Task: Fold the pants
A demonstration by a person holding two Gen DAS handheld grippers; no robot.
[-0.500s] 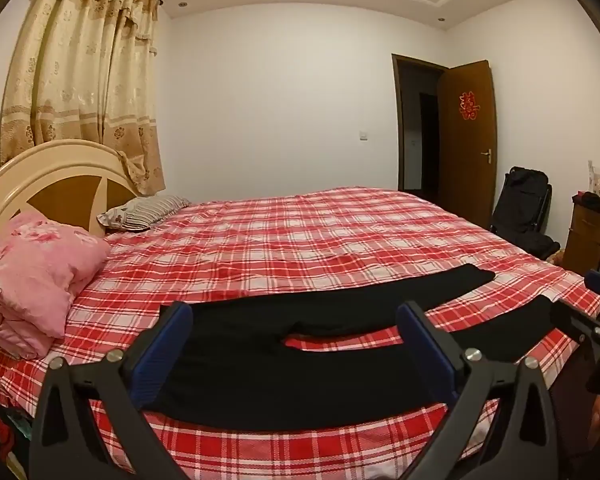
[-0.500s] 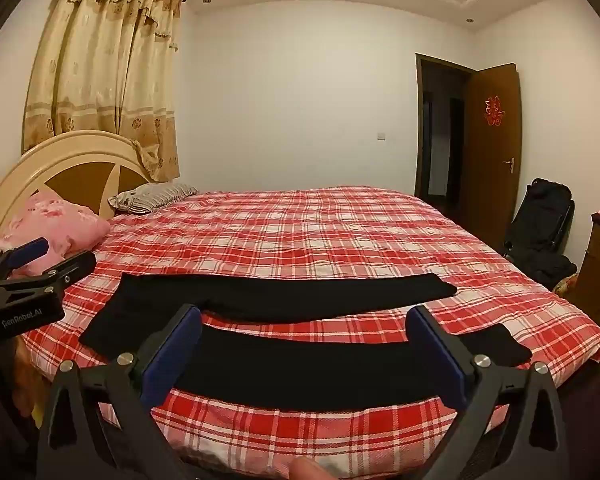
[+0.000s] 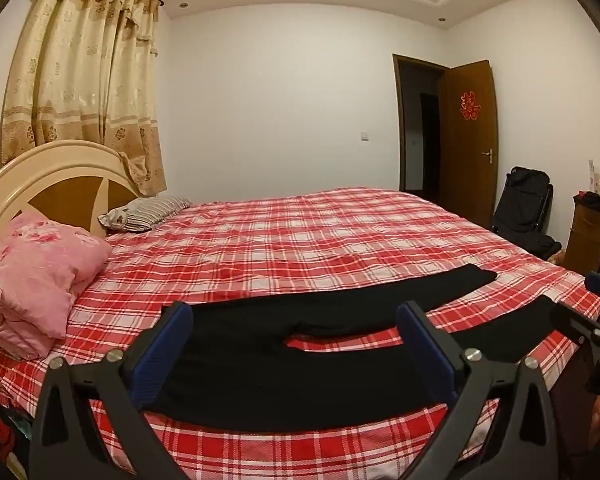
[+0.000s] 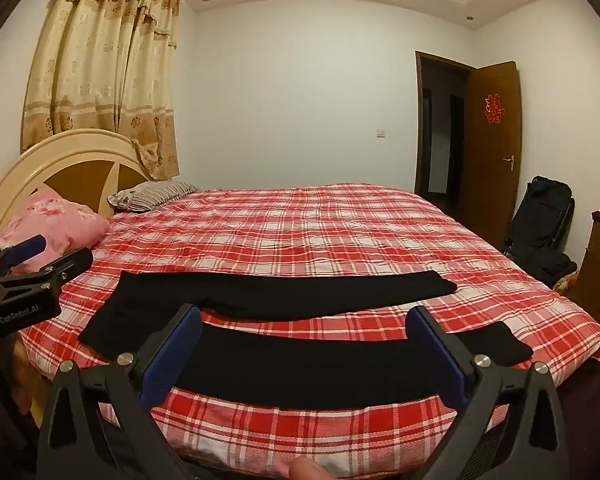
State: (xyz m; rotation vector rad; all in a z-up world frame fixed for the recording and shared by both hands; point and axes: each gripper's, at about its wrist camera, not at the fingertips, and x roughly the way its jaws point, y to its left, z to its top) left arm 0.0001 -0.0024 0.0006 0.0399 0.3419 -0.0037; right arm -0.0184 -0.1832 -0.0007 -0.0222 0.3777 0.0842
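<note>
Black pants (image 3: 300,376) lie flat on the red plaid bed (image 3: 300,248), near its front edge. The waist is at the left and the two legs stretch apart to the right. My left gripper (image 3: 294,312) hovers open in front of the waist end, nothing between its blue pads. In the right wrist view the pants (image 4: 320,364) run across the frame, and my right gripper (image 4: 304,315) stands open before the nearer leg, apart from the cloth. Each gripper also shows in the other's view: the right gripper (image 3: 580,302) at the far right, the left gripper (image 4: 56,254) at the far left.
A folded pink quilt (image 3: 36,280) and a striped pillow (image 3: 144,212) lie by the cream headboard (image 3: 60,176). A black folding chair (image 3: 524,212) and a wooden dresser (image 3: 592,236) stand right of the bed, near the open door (image 3: 468,144). A person's fingertip (image 4: 308,470) shows at the bottom edge.
</note>
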